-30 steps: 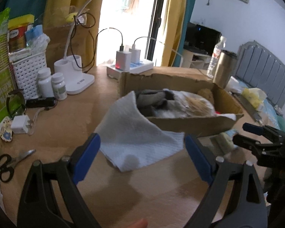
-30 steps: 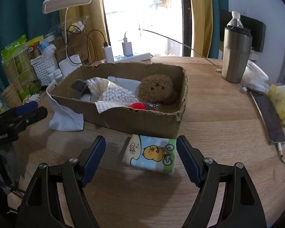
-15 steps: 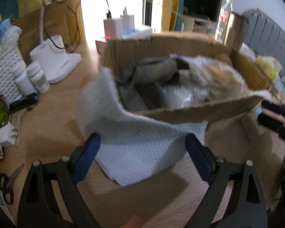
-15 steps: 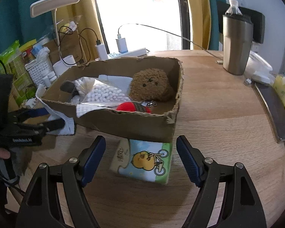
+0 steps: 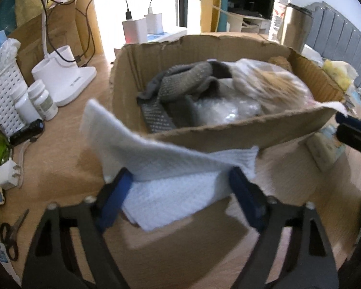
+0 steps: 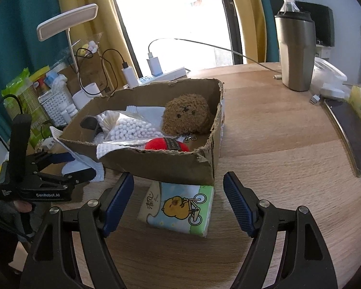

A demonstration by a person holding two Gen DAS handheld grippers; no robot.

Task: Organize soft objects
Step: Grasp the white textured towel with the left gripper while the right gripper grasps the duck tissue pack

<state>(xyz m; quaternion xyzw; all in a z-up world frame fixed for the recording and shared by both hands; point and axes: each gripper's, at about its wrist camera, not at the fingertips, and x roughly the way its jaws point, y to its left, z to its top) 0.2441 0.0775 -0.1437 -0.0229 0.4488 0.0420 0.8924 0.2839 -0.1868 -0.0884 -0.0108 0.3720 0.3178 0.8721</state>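
From the left wrist, the left gripper (image 5: 180, 183) points down at a white cloth (image 5: 170, 168) that hangs over the near-left corner of the cardboard box (image 5: 240, 134) and spreads onto the wooden table (image 5: 60, 149). Its jaws are closing with the cloth's lower folds between the blue pads, which do not yet press it. Bare table lies left of the cloth, up to the pill bottles (image 5: 39, 101) and a white basket (image 5: 2, 96).

From the right wrist, the right gripper (image 6: 178, 192) holds its jaws apart — nothing clamped — around a tissue pack (image 6: 178, 209) lying just against the box's (image 6: 156, 166) torn front wall. Inside the box sit a brown plush toy (image 6: 186, 114), a bag of white beads (image 6: 130, 127) and a red item (image 6: 166, 144). Right of the box the table (image 6: 276, 144) runs open to a steel tumbler (image 6: 296, 53) and a phone (image 6: 349, 130) near its edge
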